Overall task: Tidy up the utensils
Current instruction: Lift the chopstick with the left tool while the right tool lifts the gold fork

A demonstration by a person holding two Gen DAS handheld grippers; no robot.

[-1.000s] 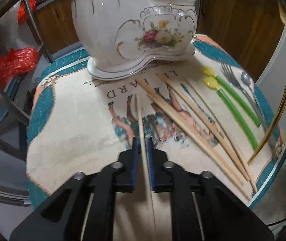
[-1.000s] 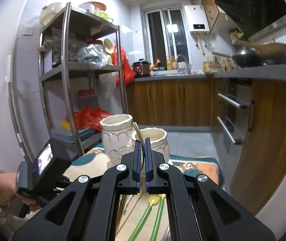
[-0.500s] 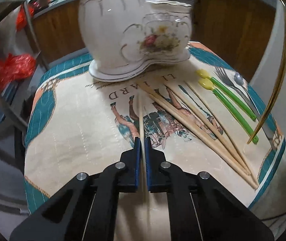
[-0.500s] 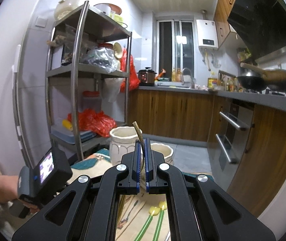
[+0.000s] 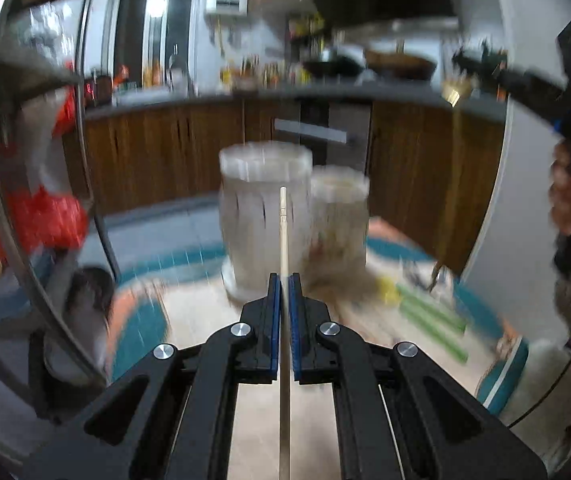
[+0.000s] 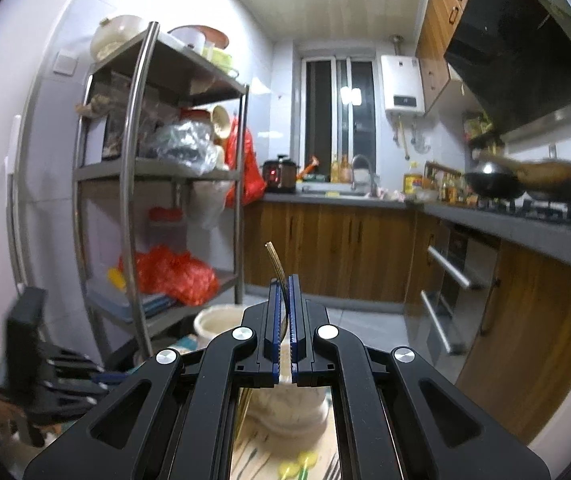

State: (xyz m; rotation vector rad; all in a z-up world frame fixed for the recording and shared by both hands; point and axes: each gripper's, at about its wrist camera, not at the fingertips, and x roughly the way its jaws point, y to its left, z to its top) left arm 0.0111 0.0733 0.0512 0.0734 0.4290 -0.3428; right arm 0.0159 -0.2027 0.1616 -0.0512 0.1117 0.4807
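**Left wrist view: chopstick pinched and lifted clear of the surface**

Left wrist view now looks out at the kitchen rather than down at the cloth. The left hand-held gripper (image 5: 284,280) has its blue pads pressed together on a single wooden chopstick (image 5: 283,240), which a second ago lay flat on the surface between parted jaws. Its jaws have just been closing, with the chopstick between them, and the stick now runs straight out past the pads, its tip level with the upper wall of the tall ceramic holder (image 5: 265,216). A shorter compartment (image 5: 339,216) adjoins it on the right. Motion blur smears most of this view, so finer detail on the cloth cannot be told.

The green-handled spoons (image 5: 431,320) lie near the right edge of the surface, not yet sorted.

In the right wrist view, the right hand-held gripper (image 6: 284,312) pinches a gold utensil (image 6: 275,264), exactly as before, though that view has tilted up and the holder's rim (image 6: 215,320) now sits low beneath the fingers.

Judging from this, the pickup is done and the carry to the holder has begun. The next move probably calls for tipping the chopstick upright over an opening, and the long stick could strike the rim if lowered at a slant.
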